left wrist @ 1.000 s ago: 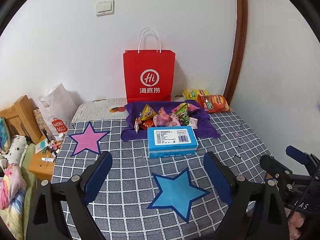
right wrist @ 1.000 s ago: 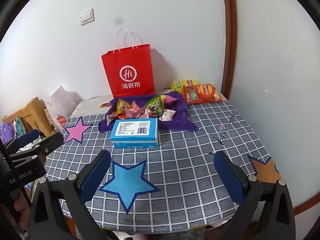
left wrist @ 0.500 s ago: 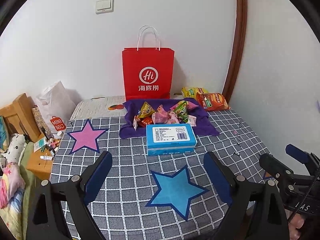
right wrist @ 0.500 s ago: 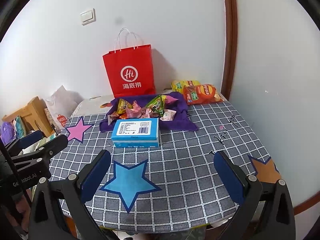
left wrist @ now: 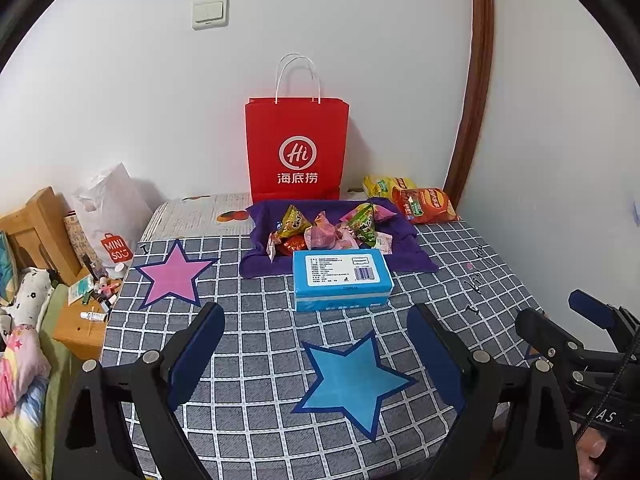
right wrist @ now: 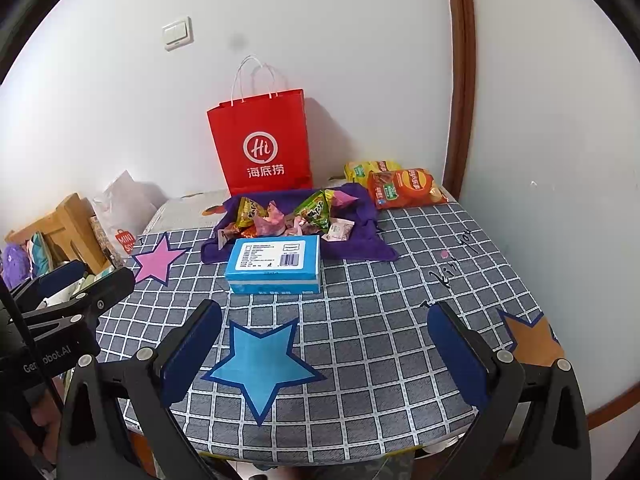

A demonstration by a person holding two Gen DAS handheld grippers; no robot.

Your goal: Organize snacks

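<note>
Purple cloth (left wrist: 336,258) at the far side of the checked tablecloth (left wrist: 248,344) holds your work: a loose heap of small snack packets (left wrist: 326,229), green, yellow, pink and red, crinkled and piled on one another, with a blue box (left wrist: 340,276) lying just in front, its long axis running across your view and its label up. Both your grippers hang over the near edge, well apart from the heap, so everything lies ahead of you and beyond the box. Your left gripper (left wrist: 316,344) has its jaws wide apart with nothing between them, and it lines up almost straight on the box. Your right gripper (right wrist: 324,344) is likewise spread and empty, with the box and heap ahead and slightly to its left. Neither hand looks clearly nearer. A red paper bag (left wrist: 297,152) stands upright against the wall behind the cloth, and two chip bags (right wrist: 404,188) lie at the far right corner, closer to your right side.
</note>
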